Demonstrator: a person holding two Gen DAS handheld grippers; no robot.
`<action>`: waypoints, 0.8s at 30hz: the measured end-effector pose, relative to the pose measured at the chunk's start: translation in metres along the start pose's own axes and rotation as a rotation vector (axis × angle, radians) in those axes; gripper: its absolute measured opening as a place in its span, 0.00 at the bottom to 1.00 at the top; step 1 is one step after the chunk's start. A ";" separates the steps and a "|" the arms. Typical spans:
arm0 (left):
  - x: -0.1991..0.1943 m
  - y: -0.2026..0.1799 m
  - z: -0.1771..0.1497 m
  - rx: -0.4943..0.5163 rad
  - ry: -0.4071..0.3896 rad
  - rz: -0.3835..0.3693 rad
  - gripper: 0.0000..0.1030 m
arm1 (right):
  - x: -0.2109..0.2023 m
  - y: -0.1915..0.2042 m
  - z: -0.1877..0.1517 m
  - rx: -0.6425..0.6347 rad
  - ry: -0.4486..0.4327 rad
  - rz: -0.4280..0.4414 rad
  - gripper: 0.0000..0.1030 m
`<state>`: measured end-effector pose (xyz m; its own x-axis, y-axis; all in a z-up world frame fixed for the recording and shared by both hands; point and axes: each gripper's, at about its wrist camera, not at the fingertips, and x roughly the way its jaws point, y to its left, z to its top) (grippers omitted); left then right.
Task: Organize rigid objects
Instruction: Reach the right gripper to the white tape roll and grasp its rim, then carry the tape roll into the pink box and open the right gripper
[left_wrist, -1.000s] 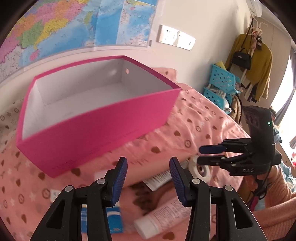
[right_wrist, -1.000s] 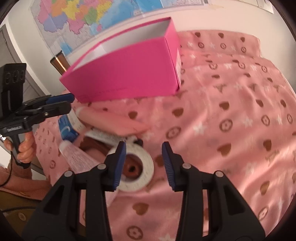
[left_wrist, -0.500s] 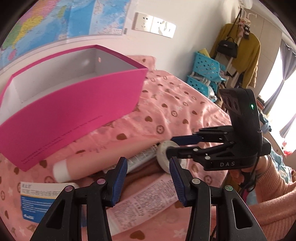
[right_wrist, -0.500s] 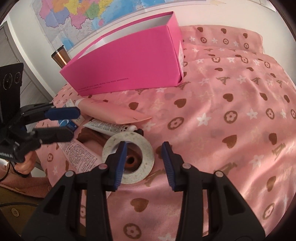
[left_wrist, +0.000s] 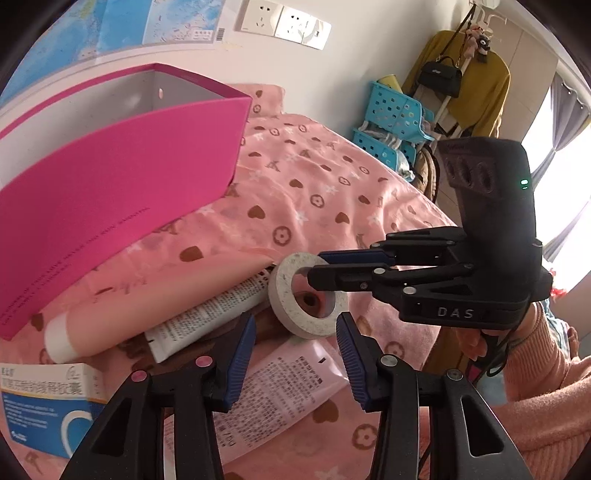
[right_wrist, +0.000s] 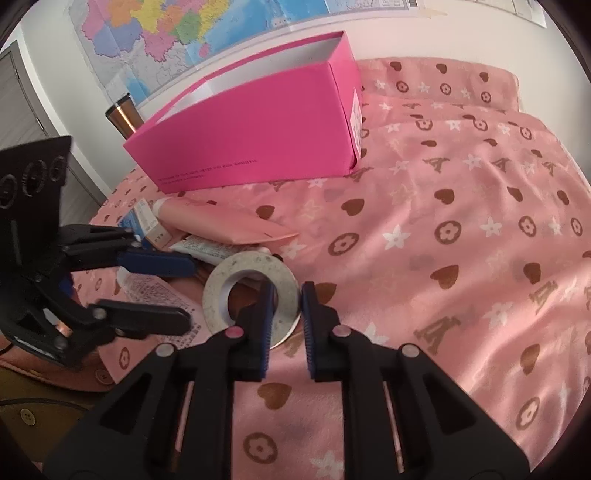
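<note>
writing: "das" in pale letters on the right gripper (left_wrist: 321, 267); chinese print on the medicine box (left_wrist: 48, 402) and on two tubes, too small to read.
tape roll (right_wrist: 251, 295): lying on the pink bedspread (right_wrist: 461, 221) beside the tubes, in front of the pink box (right_wrist: 258, 136).
right jaws: have just closed, pinching the roll's near wall, one finger inside the ring.
left gripper (left_wrist: 295, 354): jaws spread, narrowing slightly, holding nothing, now closer to the tubes than a second ago.
</note>
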<state>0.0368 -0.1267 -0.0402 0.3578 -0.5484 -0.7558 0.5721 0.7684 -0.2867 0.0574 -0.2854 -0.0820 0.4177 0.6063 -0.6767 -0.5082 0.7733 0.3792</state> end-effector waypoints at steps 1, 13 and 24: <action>0.002 0.000 0.001 -0.005 0.006 -0.007 0.42 | -0.002 0.001 0.000 -0.003 -0.005 0.001 0.16; -0.018 -0.006 0.018 0.011 -0.061 -0.036 0.31 | -0.029 0.016 0.021 -0.048 -0.072 -0.019 0.16; -0.058 0.023 0.079 -0.024 -0.186 0.034 0.31 | -0.044 0.038 0.098 -0.172 -0.183 -0.048 0.16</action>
<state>0.0881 -0.1032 0.0438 0.5081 -0.5720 -0.6439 0.5406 0.7938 -0.2786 0.0935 -0.2645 0.0239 0.5659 0.6049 -0.5602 -0.5982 0.7688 0.2258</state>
